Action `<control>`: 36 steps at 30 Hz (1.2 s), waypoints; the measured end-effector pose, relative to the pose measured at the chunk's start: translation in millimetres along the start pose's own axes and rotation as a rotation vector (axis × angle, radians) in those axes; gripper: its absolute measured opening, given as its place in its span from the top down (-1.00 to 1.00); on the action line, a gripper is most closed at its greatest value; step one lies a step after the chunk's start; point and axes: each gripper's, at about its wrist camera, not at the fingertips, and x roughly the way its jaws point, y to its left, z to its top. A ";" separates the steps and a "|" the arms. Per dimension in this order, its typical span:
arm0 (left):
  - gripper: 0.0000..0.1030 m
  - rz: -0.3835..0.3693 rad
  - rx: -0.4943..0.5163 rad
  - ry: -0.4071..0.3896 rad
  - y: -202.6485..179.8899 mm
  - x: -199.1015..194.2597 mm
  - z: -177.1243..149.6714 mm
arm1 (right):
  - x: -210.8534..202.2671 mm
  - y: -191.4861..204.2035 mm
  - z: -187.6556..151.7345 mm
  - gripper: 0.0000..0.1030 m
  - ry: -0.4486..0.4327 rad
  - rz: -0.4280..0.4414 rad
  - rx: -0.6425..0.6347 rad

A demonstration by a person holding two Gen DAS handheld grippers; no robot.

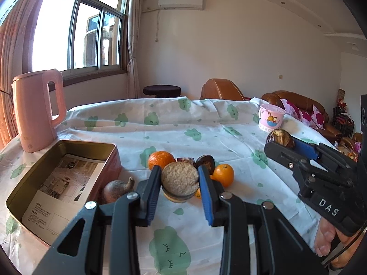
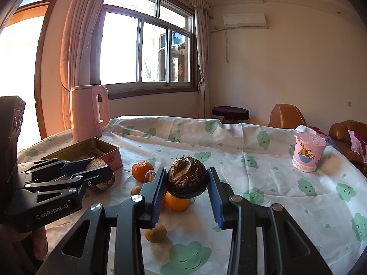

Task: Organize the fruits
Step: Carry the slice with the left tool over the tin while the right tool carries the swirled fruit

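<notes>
Tabletop (image 1: 206, 123) draped in white cloth printed with green clouds. Left tongs (image 1: 180, 181) clamped on a round fruit with a rough tan cut face (image 1: 180, 178), lifted above the cloth, just right of the open tin box (image 1: 13, 197). Paper leaflet (image 1: 59, 190) lying flat inside that box. Right tongs (image 2: 187, 183) gripping a dark, wrinkled brown fruit (image 2: 187, 178), raised over the cloth, with an orange (image 2: 176, 202) lying below it. Same tongs seen from the left wrist at far right, dark fruit at the tips. Loose on the cloth: a second orange (image 2: 141, 170) nearer the box, a purple-brown fruit (image 2: 150, 175) touching it, a small tan round fruit (image 2: 155, 232) near the right tongs' base, another small one (image 2: 135, 190) further back. Brownish pear-shaped fruit (image 1: 114, 190) resting against the box wall. Pink kettle (image 1: 36, 110) upright behind the box. Pink cartoon cup (image 2: 308, 154) standing well apart at the far right edge.
</notes>
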 end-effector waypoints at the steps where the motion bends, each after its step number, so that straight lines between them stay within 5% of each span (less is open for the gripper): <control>1: 0.33 0.003 -0.001 -0.004 0.0 -0.8 -0.1 | -0.5 0.1 0.1 0.26 -0.003 0.000 0.000; 22: 0.33 0.041 -0.025 -0.062 10.3 -19.1 -1.1 | -6.0 12.2 1.7 0.26 -0.039 0.020 -0.059; 36: 0.33 0.185 -0.137 -0.018 109.3 -30.9 12.5 | 40.6 77.6 58.2 0.26 0.048 0.269 -0.101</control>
